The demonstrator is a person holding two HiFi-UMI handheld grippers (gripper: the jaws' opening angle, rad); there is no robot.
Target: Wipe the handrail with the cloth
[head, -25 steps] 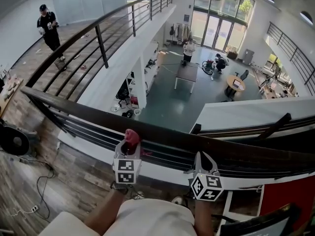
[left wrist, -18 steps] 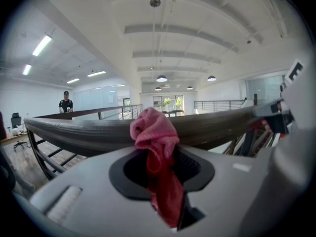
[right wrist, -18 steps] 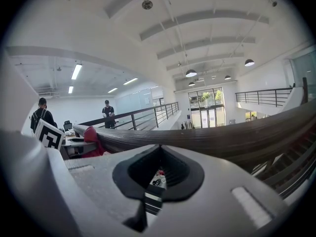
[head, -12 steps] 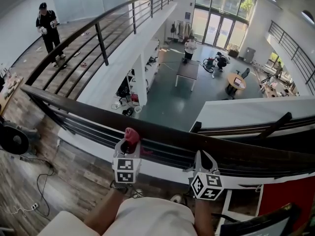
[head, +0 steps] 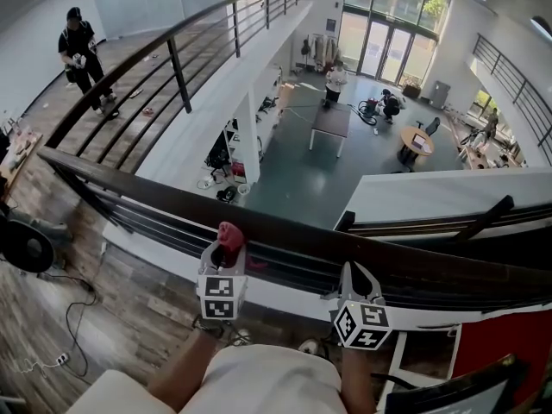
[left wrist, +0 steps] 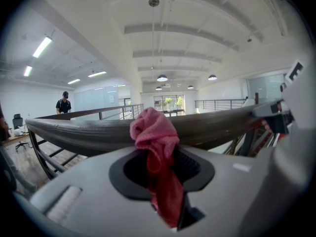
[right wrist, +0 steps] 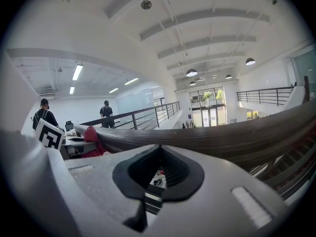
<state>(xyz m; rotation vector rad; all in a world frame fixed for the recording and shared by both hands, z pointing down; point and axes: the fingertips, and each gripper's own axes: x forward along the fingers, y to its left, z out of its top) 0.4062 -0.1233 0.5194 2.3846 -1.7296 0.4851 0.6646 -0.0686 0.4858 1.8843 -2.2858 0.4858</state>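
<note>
Well, at my 11 o'clock my left tongs (head: pixel 227 253) pinch the pink cloth (left wrist: pixel 154 132), its bunched end set against the near edge of the handrail (head: pixel 362 247); that way fabric meets the rail, not plastic. At 1 o'clock my right tongs (head: pixel 354 276) are pressed together on nothing, just beside the same rail, spare for now, I judge. The rail is dark, smooth and long, running 9 to 3 along a mezzanine. A person (head: pixel 80 46) stands far off at 10 o'clock.

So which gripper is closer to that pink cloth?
Left. The left gripper has the cloth clamped in its jaws at the handrail; the right gripper holds nothing, apart from it further right along the rail.
</note>
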